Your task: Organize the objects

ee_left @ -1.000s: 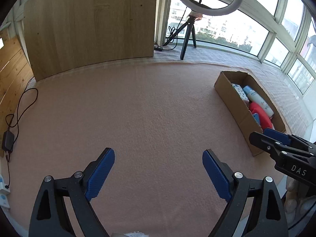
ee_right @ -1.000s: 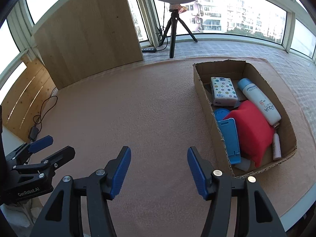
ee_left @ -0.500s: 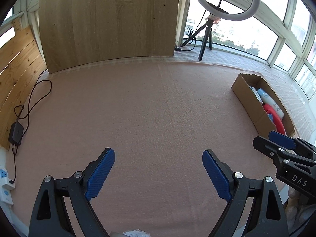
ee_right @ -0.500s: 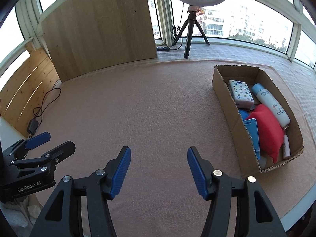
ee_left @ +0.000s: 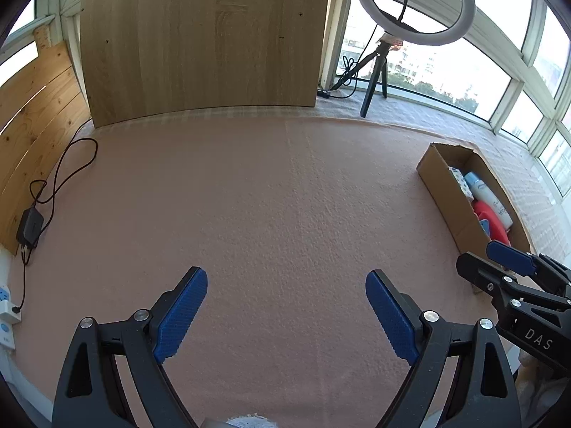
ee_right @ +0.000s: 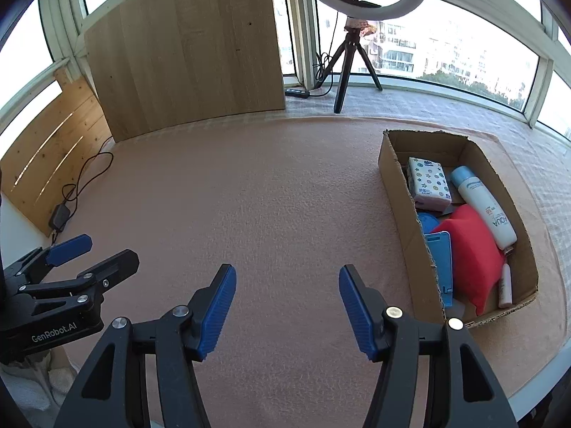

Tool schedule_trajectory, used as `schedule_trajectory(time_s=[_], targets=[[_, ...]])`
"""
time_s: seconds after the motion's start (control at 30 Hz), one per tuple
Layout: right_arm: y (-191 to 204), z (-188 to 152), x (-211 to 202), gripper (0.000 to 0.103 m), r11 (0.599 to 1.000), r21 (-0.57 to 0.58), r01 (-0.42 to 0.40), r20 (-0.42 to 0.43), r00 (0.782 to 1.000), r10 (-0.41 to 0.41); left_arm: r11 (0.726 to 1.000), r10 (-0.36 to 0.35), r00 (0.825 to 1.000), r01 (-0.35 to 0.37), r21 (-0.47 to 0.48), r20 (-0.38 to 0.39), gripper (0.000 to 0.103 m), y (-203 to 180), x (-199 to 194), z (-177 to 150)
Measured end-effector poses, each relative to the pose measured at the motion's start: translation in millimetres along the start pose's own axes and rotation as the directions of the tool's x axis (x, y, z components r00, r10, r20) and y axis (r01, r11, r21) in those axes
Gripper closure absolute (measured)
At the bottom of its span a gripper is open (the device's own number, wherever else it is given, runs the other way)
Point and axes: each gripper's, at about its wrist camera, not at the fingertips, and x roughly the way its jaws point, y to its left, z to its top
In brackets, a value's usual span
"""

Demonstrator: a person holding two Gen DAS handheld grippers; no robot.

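A cardboard box (ee_right: 396, 192) (ee_left: 451, 196) sits on the right of a pink felt-covered table (ee_right: 267, 196) (ee_left: 267, 196). Inside lie a tissue pack with coloured dots (ee_right: 429, 183), a white sunscreen bottle (ee_right: 483, 205), a red cloth (ee_right: 471, 253), a blue flat holder (ee_right: 440, 267) and a small pale tube (ee_right: 505, 285). My left gripper (ee_left: 285, 306) is open over bare felt near the front edge. My right gripper (ee_right: 287, 305) is open too, left of the box, holding nothing. Each gripper shows at the edge of the other's view (ee_right: 71, 271) (ee_left: 499, 267).
A wooden panel (ee_left: 200, 39) stands at the back, with wooden slats (ee_left: 32, 107) on the left. A black cable and power adapter (ee_left: 30, 226) lie at the left edge. A ring light on a tripod (ee_right: 351, 35) stands behind the table by the windows.
Both views have pulled back and tilted up. The box now looks farther and smaller, more of the back panel and ring light shows. Both grippers stay open and empty.
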Motion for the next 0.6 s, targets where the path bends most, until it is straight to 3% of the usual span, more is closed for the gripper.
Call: schedule_trajectory(time_s=[0.6], targets=[[-11, -11, -6, 0.041, 1.0, 0.007, -0.002, 0.009, 1.0, 0.002, 1.0, 0.011, 1.0, -0.01, 0.014, -0.021, 0.01, -17, -4, -13]])
